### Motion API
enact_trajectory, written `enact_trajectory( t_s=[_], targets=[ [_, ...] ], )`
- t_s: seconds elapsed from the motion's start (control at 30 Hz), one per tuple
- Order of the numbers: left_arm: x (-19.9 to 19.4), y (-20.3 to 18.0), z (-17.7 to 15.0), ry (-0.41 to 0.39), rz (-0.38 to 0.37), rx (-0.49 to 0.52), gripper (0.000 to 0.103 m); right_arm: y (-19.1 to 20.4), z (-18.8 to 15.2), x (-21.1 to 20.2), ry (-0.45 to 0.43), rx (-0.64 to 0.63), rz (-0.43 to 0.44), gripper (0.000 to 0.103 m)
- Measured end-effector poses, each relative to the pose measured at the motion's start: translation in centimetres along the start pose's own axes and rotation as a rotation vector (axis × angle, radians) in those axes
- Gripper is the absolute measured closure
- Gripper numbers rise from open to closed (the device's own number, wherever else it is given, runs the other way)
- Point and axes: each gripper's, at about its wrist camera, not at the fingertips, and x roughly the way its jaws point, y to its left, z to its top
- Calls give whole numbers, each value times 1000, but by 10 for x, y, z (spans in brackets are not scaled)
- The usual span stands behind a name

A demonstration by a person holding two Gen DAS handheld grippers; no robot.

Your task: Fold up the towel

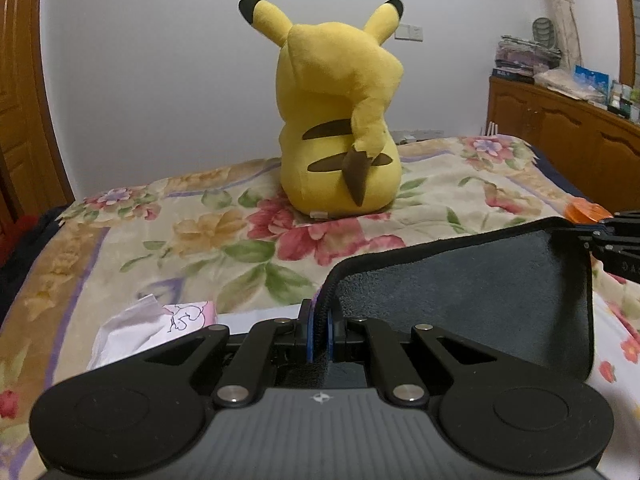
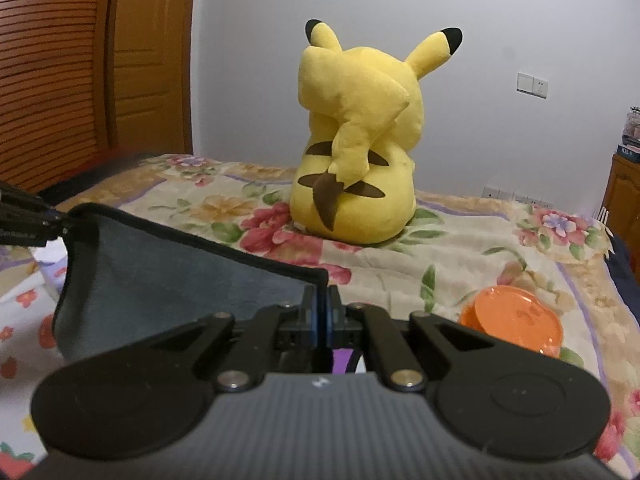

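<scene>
A dark grey towel (image 1: 472, 304) with a black hem hangs stretched between my two grippers, lifted above the floral bedspread (image 1: 208, 240). My left gripper (image 1: 320, 320) is shut on the towel's left corner. My right gripper (image 2: 321, 300) is shut on the other corner of the towel (image 2: 180, 280). The right gripper also shows at the right edge of the left wrist view (image 1: 596, 236), and the left gripper shows at the left edge of the right wrist view (image 2: 52, 222).
A yellow Pikachu plush (image 1: 340, 120) sits on the bed ahead, also seen in the right wrist view (image 2: 360, 140). An orange round dish (image 2: 512, 320) lies on the bed at right. Papers (image 1: 140, 328) lie at left. A wooden cabinet (image 1: 568, 136) stands right.
</scene>
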Motion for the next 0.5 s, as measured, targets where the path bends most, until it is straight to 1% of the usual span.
enact_trajectory(
  t_s=[0.2,0.4,0.5],
  targets=[
    [31,5,0,36,16,-15,93,-4,-5,23,14,-17,-3,98],
    [59,5,-10,70,35,-19,93,-5,-17,51,62,-45,-9,98],
    [75,6,-17,97,41,-20,93,-6,-23,62,84,-39,-9,98]
  ],
)
